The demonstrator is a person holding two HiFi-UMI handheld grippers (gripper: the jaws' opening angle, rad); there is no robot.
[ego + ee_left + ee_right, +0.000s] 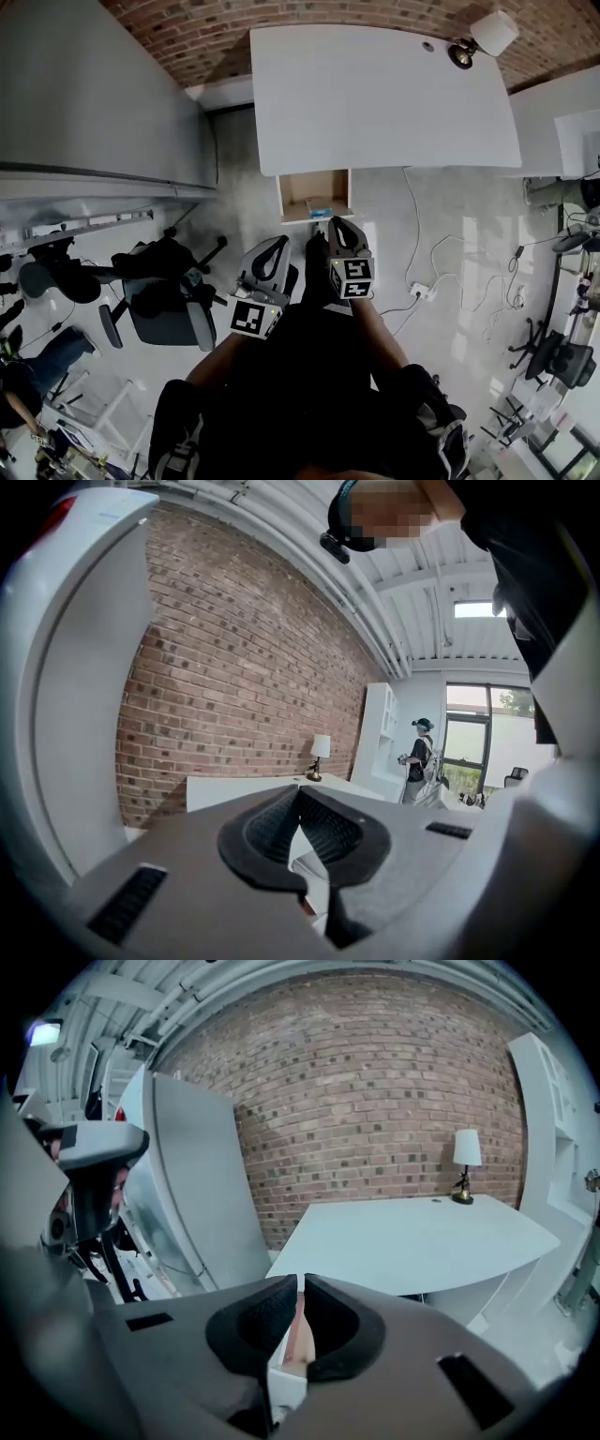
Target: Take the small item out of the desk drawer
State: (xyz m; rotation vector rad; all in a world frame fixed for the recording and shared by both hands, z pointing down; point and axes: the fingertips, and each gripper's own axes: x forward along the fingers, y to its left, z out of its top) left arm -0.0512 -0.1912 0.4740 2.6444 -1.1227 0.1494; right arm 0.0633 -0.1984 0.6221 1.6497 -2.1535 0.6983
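Observation:
An open drawer with a wooden inside hangs out from the front edge of the white desk. A small blue and white item lies in it near its front. My right gripper is shut and empty, its tips just at the drawer's front edge. In the right gripper view the closed jaws point over the desk, and the drawer shows below them. My left gripper is shut and empty, to the left of the drawer and a little nearer to me; its tips meet.
A table lamp stands at the desk's far right corner. A grey partition is at the left, with a black office chair below it. A power strip and cables lie on the floor at the right. A person stands far off.

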